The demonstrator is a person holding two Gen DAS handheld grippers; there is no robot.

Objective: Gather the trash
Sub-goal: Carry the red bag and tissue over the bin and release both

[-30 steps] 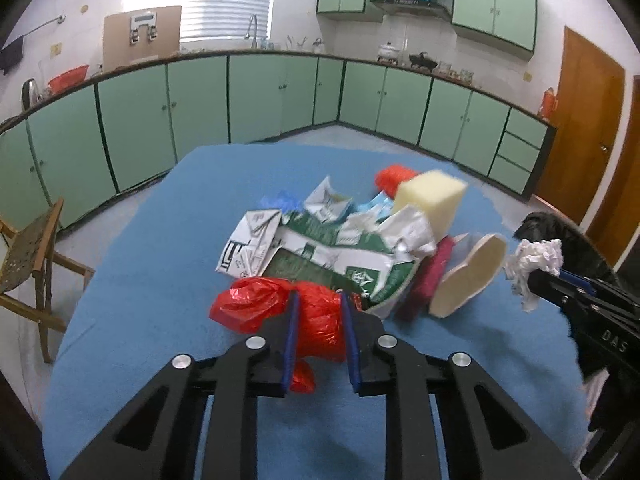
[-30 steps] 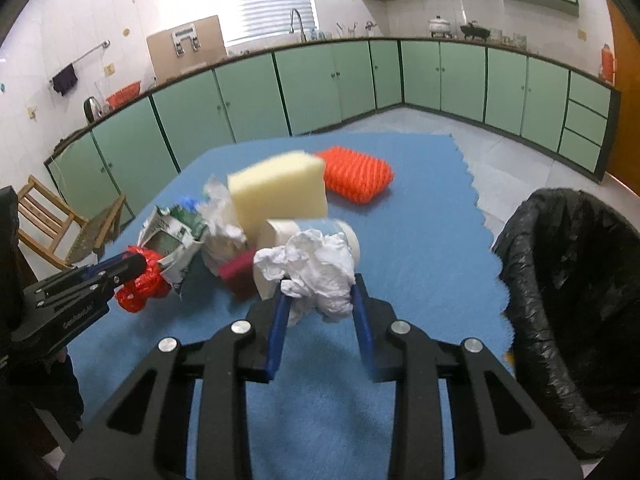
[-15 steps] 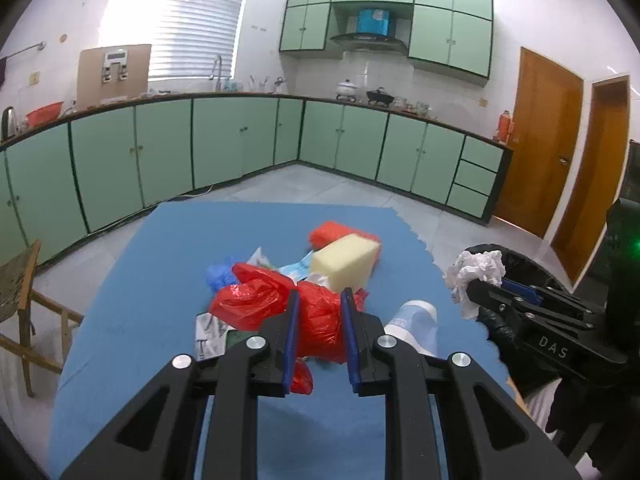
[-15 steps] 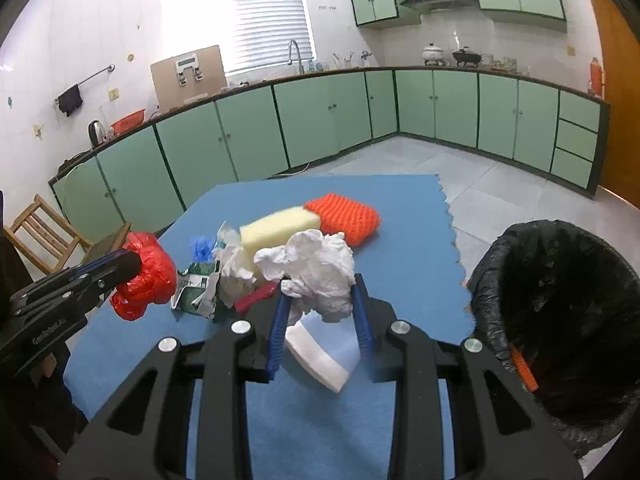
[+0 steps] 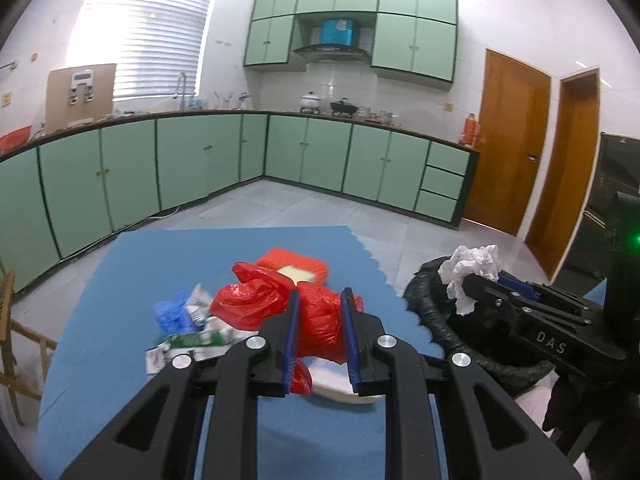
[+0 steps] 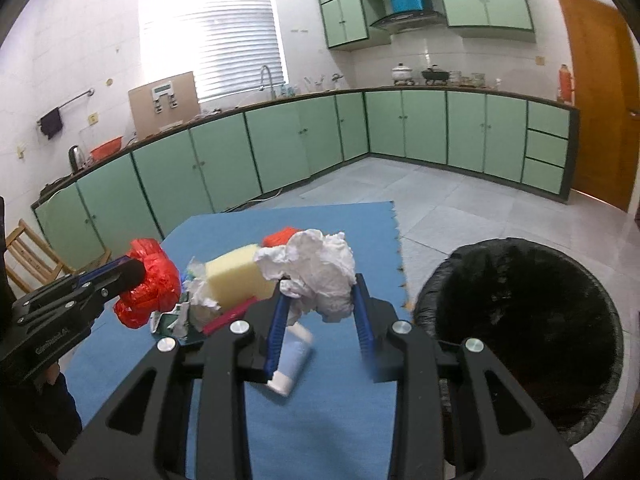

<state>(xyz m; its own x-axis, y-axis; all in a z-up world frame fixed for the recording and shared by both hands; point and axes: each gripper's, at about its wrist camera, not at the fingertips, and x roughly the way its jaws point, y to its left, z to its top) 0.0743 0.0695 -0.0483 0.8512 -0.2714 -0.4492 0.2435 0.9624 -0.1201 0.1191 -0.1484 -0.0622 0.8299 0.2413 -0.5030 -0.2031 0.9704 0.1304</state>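
Carrying loads to bin (image 6: 520, 320): right gripper (image 6: 318, 304) pinching tissue (image 6: 316, 272), left gripper (image 5: 320, 320) pinching red bag (image 5: 280, 300); release only once over rim.

2 wrist cameras look forward along their fingers, close above the blue table (image 5: 120, 280), sharing the trash pile (image 6: 224, 284) and bin (image 6: 520, 320).

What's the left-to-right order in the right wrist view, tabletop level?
Left gripper holding red plastic bag → yellow sponge block → crumpled white tissue in right gripper → black-lined trash bin.
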